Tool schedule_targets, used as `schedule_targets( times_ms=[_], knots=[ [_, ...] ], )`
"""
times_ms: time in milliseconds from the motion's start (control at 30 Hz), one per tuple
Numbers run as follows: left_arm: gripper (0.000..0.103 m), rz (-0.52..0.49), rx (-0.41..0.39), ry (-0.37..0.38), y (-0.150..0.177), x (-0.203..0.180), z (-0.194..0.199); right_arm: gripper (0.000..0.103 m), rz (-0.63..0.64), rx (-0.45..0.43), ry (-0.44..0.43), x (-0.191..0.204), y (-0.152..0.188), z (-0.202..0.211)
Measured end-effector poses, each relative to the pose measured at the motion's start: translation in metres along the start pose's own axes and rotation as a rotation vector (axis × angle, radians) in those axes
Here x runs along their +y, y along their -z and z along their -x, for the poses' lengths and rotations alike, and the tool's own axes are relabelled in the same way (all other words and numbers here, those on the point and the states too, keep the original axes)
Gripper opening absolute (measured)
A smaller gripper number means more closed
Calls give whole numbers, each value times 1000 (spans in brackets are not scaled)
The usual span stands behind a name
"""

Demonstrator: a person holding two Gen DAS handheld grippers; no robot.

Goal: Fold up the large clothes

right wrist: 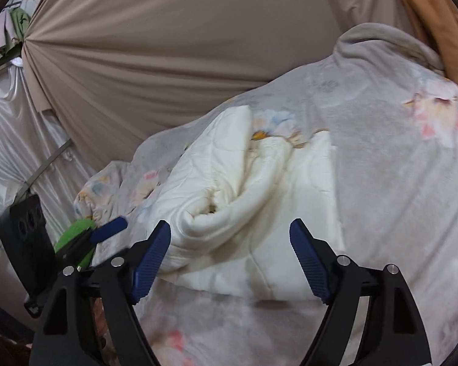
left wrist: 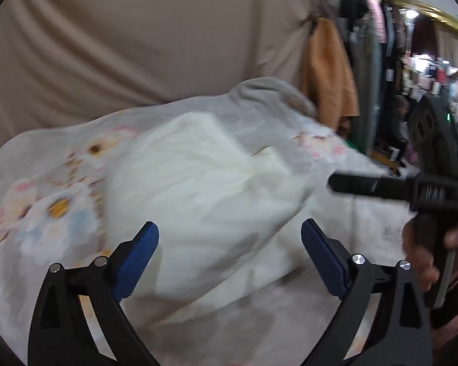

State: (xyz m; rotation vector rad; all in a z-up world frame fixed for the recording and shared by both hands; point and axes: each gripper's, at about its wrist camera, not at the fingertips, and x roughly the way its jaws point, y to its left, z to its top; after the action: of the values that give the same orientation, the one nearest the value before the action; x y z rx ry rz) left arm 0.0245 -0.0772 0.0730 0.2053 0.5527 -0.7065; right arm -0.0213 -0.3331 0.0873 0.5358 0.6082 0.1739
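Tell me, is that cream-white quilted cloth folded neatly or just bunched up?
Bunched up. The cream-white quilted cloth lies rolled and creased in a loose heap on the grey floral blanket, its edges uneven, with no flat, squared fold showing.

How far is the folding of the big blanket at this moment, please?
Partly done, it seems: the floral blanket is turned over on itself, so its cream underside lies bunched and rolled, not flat. Nothing is in hand: the left hand-held gripper and the right hand-held gripper are both open above it. Still left: grasp an edge, flatten the bundle and finish the folds.
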Motion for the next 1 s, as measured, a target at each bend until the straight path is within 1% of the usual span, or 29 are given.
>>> schedule_targets(
  times_ms=[100,167,267,300,367,400,433,467,533,567,600,633,700,733,800,833,900,933,1000],
  knots=[
    [92,50,100,-95,28,24,-16,80,-6,67,-8,9,-5,-31],
    [92,70,151,-135,44,33,-29,80,-27,119,-37,14,-7,-53],
    [92,77,180,-186,59,40,-40,83,-7,157,-23,25,-15,-82],
    [91,76,188,-207,62,41,-48,80,8,160,-11,30,-16,-87],
    [83,83,202,-233,64,44,-57,31,48,163,4,36,-18,-91],
    [72,101,213,-230,63,46,-60,26,59,137,-12,38,-21,-84],
    [69,126,216,-215,62,50,-60,20,68,97,-42,41,-22,-70],
    [67,152,205,-180,60,52,-56,18,92,43,-53,45,-22,-50],
    [65,173,184,-150,58,52,-52,17,101,-65,-57,44,-15,-13],
    [65,175,178,-138,56,52,-51,17,85,-103,-59,34,-8,4],
    [65,180,181,-124,56,50,-52,17,58,-116,-47,19,0,13],
    [63,180,193,-109,57,48,-56,17,28,-109,-18,6,7,15],
    [61,168,224,-109,61,42,-69,17,-64,-21,73,-33,25,-6],
    [61,169,232,-114,62,40,-75,18,-113,22,86,-55,38,-21],
    [61,179,246,-113,63,39,-78,20,-167,55,73,-77,52,-36],
    [60,174,248,-112,61,37,-75,20,-185,55,69,-82,56,-38],
    [58,155,238,-103,58,30,-59,22,-174,51,71,-80,55,-36],
    [57,145,222,-93,55,27,-46,24,-169,50,70,-79,54,-35],
    [57,118,181,-89,48,22,-17,28,-194,47,38,-78,53,-29]
  ],
)
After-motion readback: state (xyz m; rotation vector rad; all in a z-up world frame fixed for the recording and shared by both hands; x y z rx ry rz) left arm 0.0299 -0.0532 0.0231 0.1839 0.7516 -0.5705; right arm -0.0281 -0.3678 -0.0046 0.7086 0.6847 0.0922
